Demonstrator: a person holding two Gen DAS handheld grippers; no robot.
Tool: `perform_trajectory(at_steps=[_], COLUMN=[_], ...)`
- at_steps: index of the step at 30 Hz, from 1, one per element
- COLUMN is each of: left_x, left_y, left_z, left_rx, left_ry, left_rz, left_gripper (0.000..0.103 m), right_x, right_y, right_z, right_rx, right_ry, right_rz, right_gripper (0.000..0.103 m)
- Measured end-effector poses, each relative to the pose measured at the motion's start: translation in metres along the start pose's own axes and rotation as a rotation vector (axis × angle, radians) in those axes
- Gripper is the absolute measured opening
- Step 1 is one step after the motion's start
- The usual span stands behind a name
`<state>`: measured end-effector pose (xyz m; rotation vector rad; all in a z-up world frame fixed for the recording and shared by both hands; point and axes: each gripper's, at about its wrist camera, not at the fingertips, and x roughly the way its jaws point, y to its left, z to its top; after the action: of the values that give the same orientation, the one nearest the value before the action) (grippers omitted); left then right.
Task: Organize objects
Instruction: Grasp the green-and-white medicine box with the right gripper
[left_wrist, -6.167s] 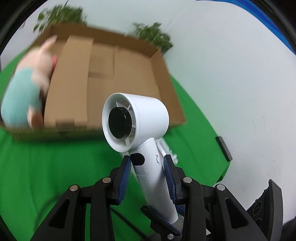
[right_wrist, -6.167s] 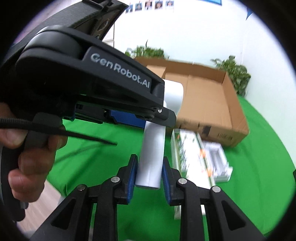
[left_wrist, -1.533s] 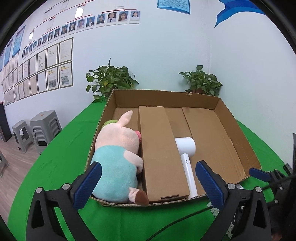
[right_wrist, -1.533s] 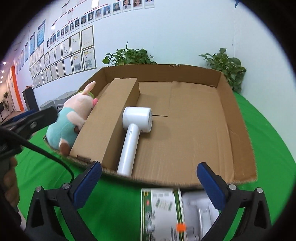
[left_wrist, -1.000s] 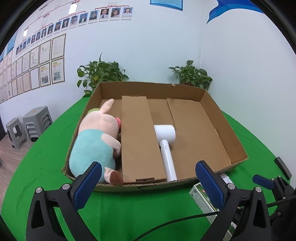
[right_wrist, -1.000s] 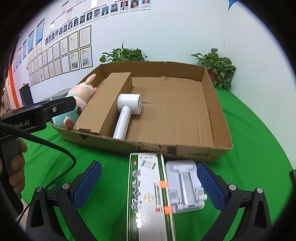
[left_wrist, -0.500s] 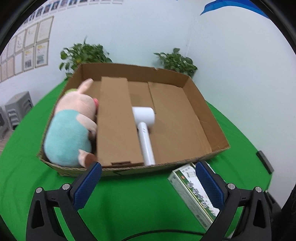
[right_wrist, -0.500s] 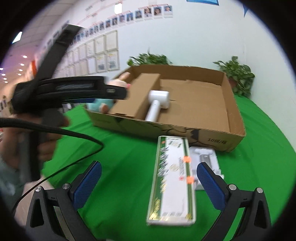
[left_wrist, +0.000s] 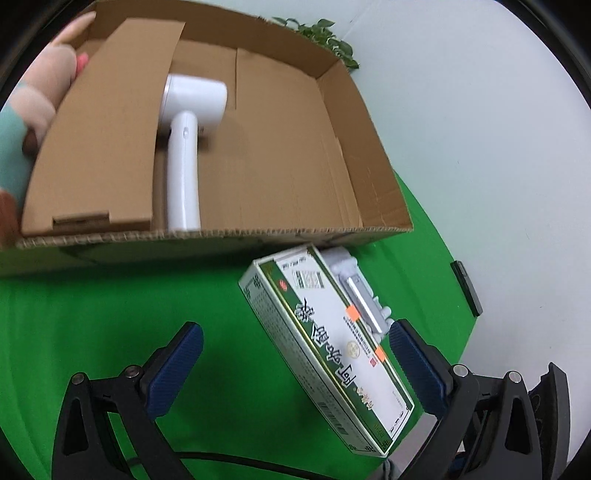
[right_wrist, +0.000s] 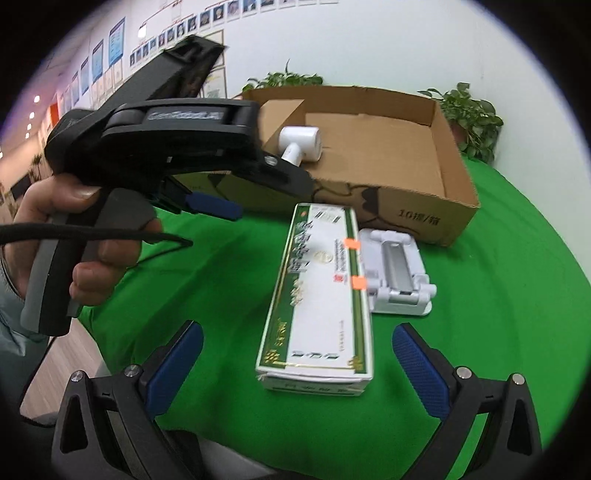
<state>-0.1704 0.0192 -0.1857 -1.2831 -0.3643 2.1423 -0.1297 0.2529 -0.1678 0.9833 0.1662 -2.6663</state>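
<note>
Standing beside the green-covered table, I note both grippers empty with jaws spread wide. The green-and-white carton lies flat on the cloth just in front of the cardboard box, touching or nearly touching a white plastic stand on its right side.

From the right gripper, the carton's long axis runs almost straight away from the jaws, its near end sitting between the two blue pads but lower than them; the gripper hovers above and short of it. This gripper appears squarely lined up across the carton's narrow width.

From the left gripper, the same carton lies diagonally, its near end off toward the right pad, so these jaws are skewed to its axis. In the right wrist view the left gripper hangs above the cloth, to the left of the carton's far end.

Judgement: the right gripper is better placed to take the carton, closing across its short side.

Inside the box, a white hair dryer lies beside a cardboard divider, with a plush pig beyond the divider. The carton and stand are not yet boxed.
</note>
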Motion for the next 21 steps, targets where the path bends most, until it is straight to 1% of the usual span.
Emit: perform_trajectory(at_steps=[3, 6, 8, 9, 10, 12, 14, 16, 19, 21], left_x=[0.004, 0.005, 0.004, 0.003, 0.001, -0.006, -0.012, -0.015, -0.013, -0.006], left_y=[0.004, 0.007, 0.01, 0.011, 0.013, 0.017, 0.021, 0.024, 0.024, 0.018], left_z=[-0.008, -0.015, -0.019, -0.021, -0.022, -0.023, -0.023, -0.02, -0.014, -0.01], left_rx=[-0.024, -0.031, -0.04, -0.044, -0.046, -0.054, -0.063, -0.072, -0.07, -0.051], left_ry=[0.012, 0.024, 0.035, 0.04, 0.039, 0.029, 0.02, 0.013, 0.02, 0.033], left_rz=[-0.026, -0.029, -0.029, -0.029, -0.029, -0.025, -0.025, -0.023, -0.016, -0.022], left_gripper=[0.101, 0.101, 0.101, 0.101, 0.101, 0.101, 0.101, 0.101, 0.101, 0.101], right_x=[0.003, 0.007, 0.013, 0.017, 0.021, 0.024, 0.022, 0.017, 0.011, 0.013], right_y=[0.01, 0.017, 0.019, 0.021, 0.025, 0.032, 0.035, 0.034, 0.026, 0.021], right_z=[-0.001, -0.001, -0.001, -0.002, -0.003, -0.006, -0.006, -0.005, -0.003, -0.004], right_rx=[-0.023, -0.015, 0.002, 0.004, -0.003, -0.016, -0.009, 0.007, 0.028, 0.037], right_ry=[0.003, 0.012, 0.034, 0.05, 0.067, 0.075, 0.063, 0.038, 0.005, 0.015], right_rz=[-0.014, -0.047, -0.033, -0.037, -0.047, -0.043, -0.024, -0.023, -0.027, -0.03], right_gripper=[0.102, 0.101, 0.093, 0.082, 0.077, 0.076, 0.076, 0.072, 0.071, 0.069])
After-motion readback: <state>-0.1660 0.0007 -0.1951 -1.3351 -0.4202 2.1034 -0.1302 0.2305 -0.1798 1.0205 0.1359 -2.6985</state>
